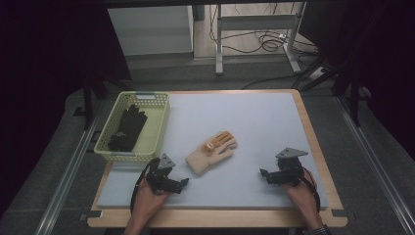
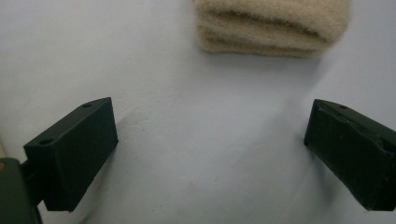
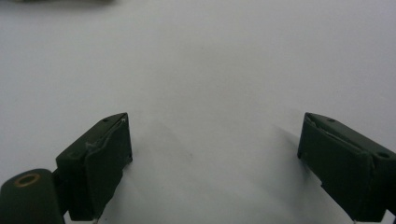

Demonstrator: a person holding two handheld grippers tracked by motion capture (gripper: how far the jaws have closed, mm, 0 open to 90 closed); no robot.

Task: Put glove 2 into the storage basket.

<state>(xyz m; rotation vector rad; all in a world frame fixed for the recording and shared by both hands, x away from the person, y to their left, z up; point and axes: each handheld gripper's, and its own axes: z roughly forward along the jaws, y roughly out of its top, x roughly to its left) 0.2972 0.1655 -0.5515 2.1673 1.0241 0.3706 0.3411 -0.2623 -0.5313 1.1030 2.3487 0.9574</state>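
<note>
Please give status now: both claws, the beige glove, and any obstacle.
Left claw open, aimed at cuff of beige knitted glove, not touching. Right claw open over bare grey mat. Nothing between left claw and glove.

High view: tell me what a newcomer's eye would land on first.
First, the cream knitted glove with orange palm patches, lying flat near the middle of the pale blue table mat, just ahead of the left gripper, whose jaws stand open. Next, the pale green plastic basket at the mat's left edge, with a black glove inside. The right gripper rests open at the right.
</note>
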